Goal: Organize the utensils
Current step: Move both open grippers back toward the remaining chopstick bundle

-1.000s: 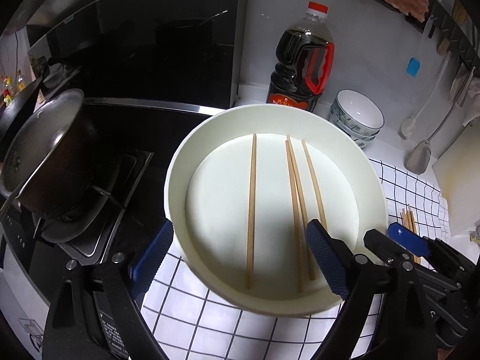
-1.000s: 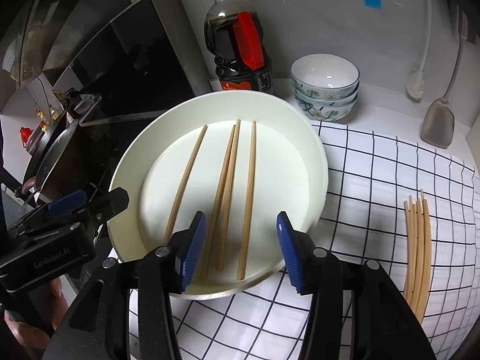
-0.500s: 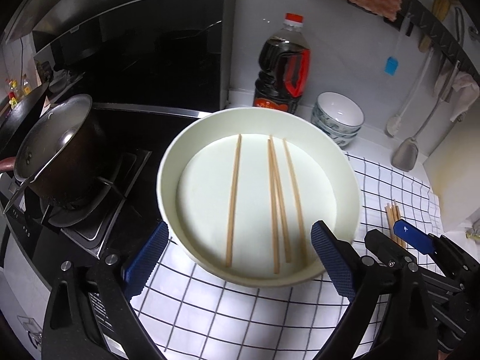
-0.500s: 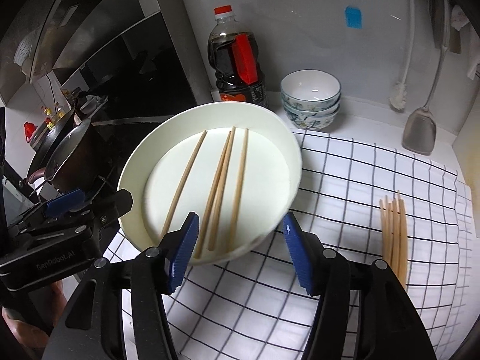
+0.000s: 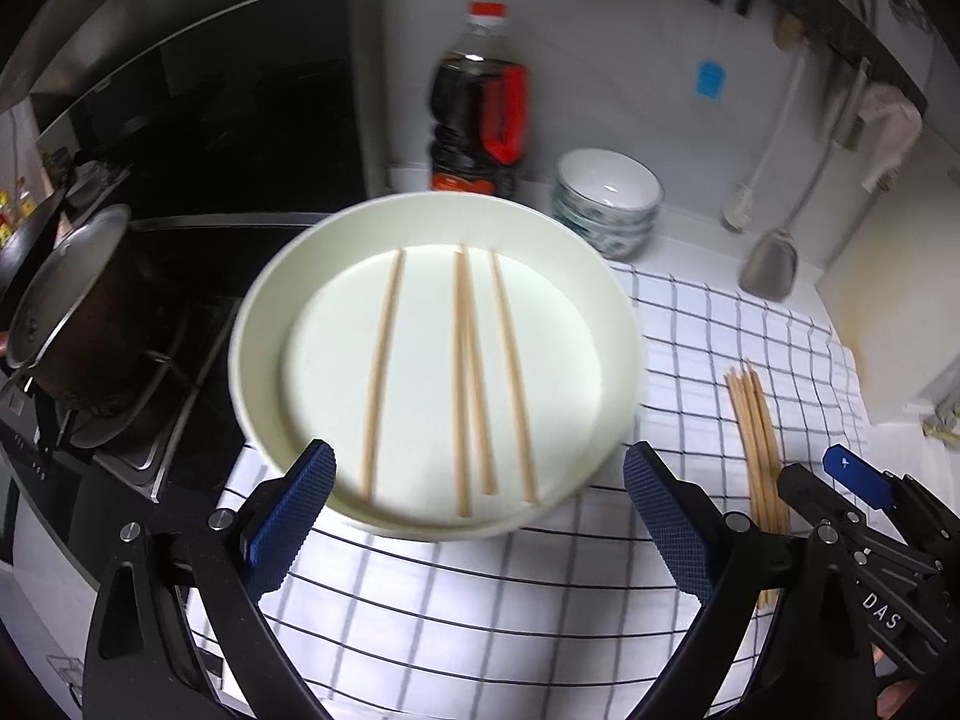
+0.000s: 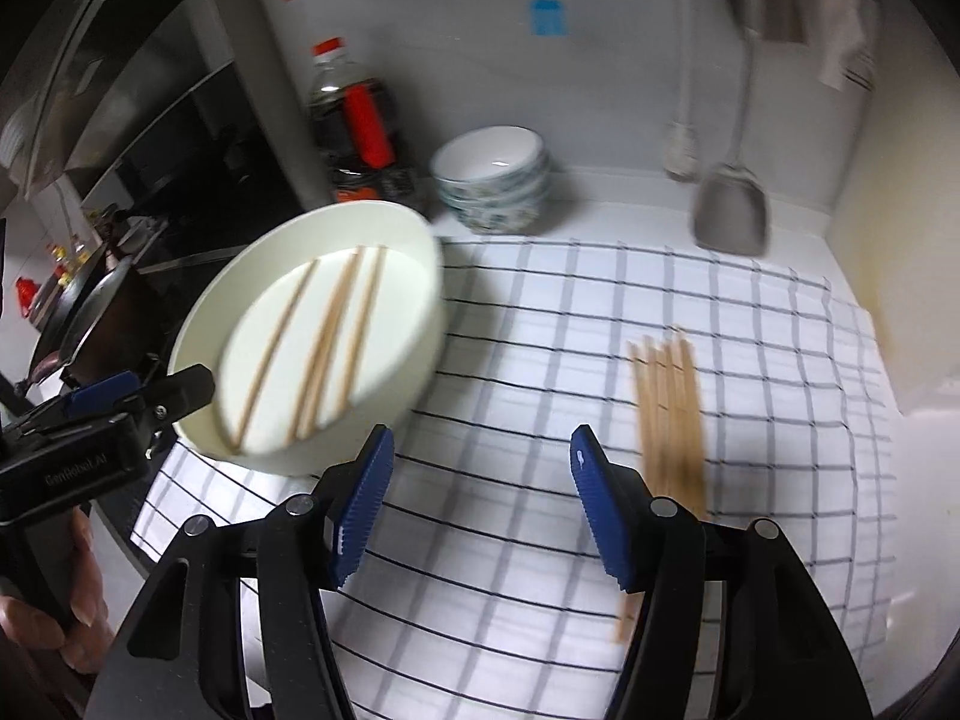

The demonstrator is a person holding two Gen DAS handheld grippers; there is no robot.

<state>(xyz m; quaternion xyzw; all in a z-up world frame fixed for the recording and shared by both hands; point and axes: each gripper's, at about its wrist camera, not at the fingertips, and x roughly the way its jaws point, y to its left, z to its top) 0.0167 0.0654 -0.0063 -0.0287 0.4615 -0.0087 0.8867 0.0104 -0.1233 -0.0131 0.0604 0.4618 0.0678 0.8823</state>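
Note:
A round white dish (image 5: 258,324) holds several wooden chopsticks (image 5: 462,378) lying side by side; it also shows in the right wrist view (image 6: 420,276) at the left. A bundle of several loose chopsticks (image 6: 669,414) lies on the checked cloth to the right, also seen in the left wrist view (image 5: 753,420). My left gripper (image 5: 477,516) is open and empty, just in front of the dish's near rim. My right gripper (image 6: 480,504) is open and empty above the cloth, between the dish and the bundle.
A white checked cloth (image 6: 540,360) covers the counter. A dark sauce bottle (image 5: 477,108) and stacked bowls (image 5: 606,198) stand at the back wall. A spatula (image 6: 732,210) hangs at the right. A lidded pot (image 5: 66,300) sits on the stove at the left.
Both grippers have pulled back from the dish and stayed open. The right gripper has swung right, towards the chopstick bundle. The dish and its chopsticks have not moved.

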